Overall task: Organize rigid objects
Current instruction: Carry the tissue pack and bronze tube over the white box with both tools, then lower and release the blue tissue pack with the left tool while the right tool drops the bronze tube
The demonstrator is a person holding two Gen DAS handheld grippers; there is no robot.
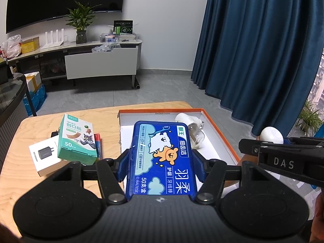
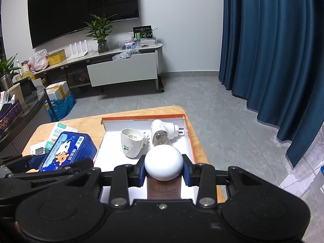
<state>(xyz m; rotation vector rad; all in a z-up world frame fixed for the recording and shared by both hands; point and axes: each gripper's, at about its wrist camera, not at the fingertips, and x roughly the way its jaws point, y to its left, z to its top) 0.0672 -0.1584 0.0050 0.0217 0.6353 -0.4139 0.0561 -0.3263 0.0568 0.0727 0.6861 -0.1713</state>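
My left gripper (image 1: 161,162) is shut on a blue dental-floss box (image 1: 162,156) with cartoon animals, held above the near left part of an orange-rimmed white tray (image 1: 220,133). The same box (image 2: 68,151) shows at the left of the right wrist view. My right gripper (image 2: 164,172) is shut on a brown bottle (image 2: 164,188) with a round white cap (image 2: 163,161), held over the tray (image 2: 187,137). In the left wrist view that cap (image 1: 271,134) pokes above the right gripper's black body. Two white plug-in devices (image 2: 132,144) (image 2: 163,131) lie in the tray.
On the wooden table (image 1: 40,125) left of the tray lie a green plaster box (image 1: 77,141), a white charger box (image 1: 45,158) and a red item under them. Beyond the table are grey floor, a TV cabinet (image 2: 123,70) and blue curtains (image 2: 273,50) at the right.
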